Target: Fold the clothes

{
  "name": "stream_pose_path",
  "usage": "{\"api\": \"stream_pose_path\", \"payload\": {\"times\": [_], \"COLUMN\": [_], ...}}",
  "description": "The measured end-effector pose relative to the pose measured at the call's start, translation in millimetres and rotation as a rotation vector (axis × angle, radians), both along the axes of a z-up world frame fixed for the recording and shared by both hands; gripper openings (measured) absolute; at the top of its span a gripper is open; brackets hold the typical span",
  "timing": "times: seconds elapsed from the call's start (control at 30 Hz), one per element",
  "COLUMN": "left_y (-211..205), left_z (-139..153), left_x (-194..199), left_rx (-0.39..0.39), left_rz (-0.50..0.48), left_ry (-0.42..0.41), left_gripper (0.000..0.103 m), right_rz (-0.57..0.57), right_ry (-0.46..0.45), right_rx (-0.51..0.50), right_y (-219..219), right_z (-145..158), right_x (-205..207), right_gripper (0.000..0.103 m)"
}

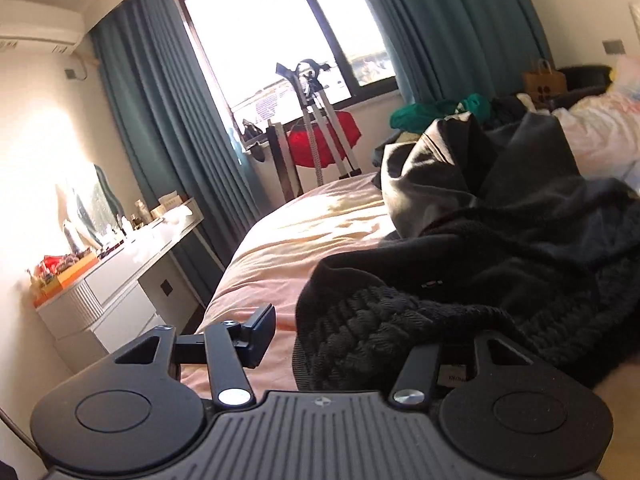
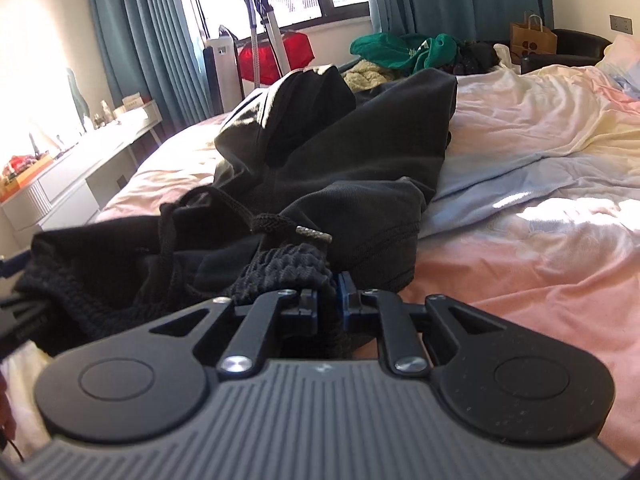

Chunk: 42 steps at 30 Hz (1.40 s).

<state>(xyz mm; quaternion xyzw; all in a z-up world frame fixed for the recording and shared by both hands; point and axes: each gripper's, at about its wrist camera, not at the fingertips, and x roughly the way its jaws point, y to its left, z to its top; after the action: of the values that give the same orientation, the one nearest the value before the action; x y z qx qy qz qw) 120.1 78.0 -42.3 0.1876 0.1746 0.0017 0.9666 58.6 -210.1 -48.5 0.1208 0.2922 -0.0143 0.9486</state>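
Note:
A black garment (image 1: pixel 500 264) with a thick ribbed knit hem (image 1: pixel 360 320) lies crumpled on the bed. In the left wrist view my left gripper (image 1: pixel 356 344) straddles that hem. Its left finger (image 1: pixel 262 330) stands clear of the cloth with pink sheet showing in the gap, and its right finger is buried under the fabric. In the right wrist view the same black garment (image 2: pixel 340 152) spreads ahead, a drawstring with a metal tip (image 2: pixel 316 236) lying on top. My right gripper (image 2: pixel 328 300) is shut on a bunch of the ribbed knit edge (image 2: pixel 288 268), pinched between its blue pads.
The bed's pink sheet (image 2: pixel 520 264) runs to the right, with a rumpled pale quilt (image 2: pixel 540 120) beyond. Green clothes (image 2: pixel 404 50) and a paper bag (image 2: pixel 532 36) lie at the far end. A white dresser (image 1: pixel 120 292) stands left of the bed, a steamer stand (image 1: pixel 316 120) by the window.

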Motion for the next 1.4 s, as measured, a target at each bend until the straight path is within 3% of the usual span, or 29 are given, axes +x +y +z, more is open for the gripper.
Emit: {"api": "stream_pose_path", "payload": {"times": [0.13,0.23,0.4,0.47,0.5,0.53,0.77,0.83,1.0,1.17,1.3,1.4], "left_y": [34.3,57.3,89.4,100.6,102.5,104.4,125.9,136.8,179.6,233.7,279.6,308.4], "left_z": [15.5,18.8,13.4,10.7,10.1,9.6,35.4,49.7,119.1,177.9,159.9,109.5], "left_x": [1.2,4.8,7.4,7.6,7.5,7.3,9.6,14.5,53.9,106.6,154.4,173.0], "left_rx": [-0.18,-0.299,-0.438,-0.485,-0.498,-0.512,-0.645,-0.633,-0.586,-0.537,-0.471,-0.51], "left_rz": [0.075,0.11,0.162,0.176,0.175,0.175,0.177,0.168,0.187,0.305,0.45,0.512], "left_ry": [-0.003,0.028,0.092,0.12,0.125,0.131,0.07,0.038,-0.068,-0.16,-0.085,0.046], "left_gripper": [0.035,0.034,0.026,0.023,0.02,0.014,0.011,0.01,0.009,0.009,0.009,0.009], "right_rz": [0.007,0.014,0.027,0.05,0.056,0.056,0.118,0.16,0.333,0.536,0.646,0.673], "right_ry": [0.062,0.075,0.103,0.081,0.069,0.06,-0.004,-0.029,-0.082,-0.134,-0.13,-0.037], "right_rx": [-0.055,-0.097,-0.128,-0.144,-0.139,-0.129,0.026,0.073,0.242,0.347,0.328,0.289], "right_y": [3.5,7.0,18.3,24.8,27.1,29.2,48.2,61.1,113.3,194.5,249.9,277.9], "right_z": [-9.9,-12.4,-18.6,-19.4,-18.9,-18.1,-6.5,-0.3,22.4,50.6,50.9,22.9], "right_x": [1.0,-4.4,-16.9,-19.4,-20.3,-21.5,-36.3,-39.6,-35.4,-7.7,12.3,33.7], "right_gripper": [0.039,0.053,0.05,0.036,0.021,0.018,0.015,0.015,0.015,0.016,0.017,0.017]}}
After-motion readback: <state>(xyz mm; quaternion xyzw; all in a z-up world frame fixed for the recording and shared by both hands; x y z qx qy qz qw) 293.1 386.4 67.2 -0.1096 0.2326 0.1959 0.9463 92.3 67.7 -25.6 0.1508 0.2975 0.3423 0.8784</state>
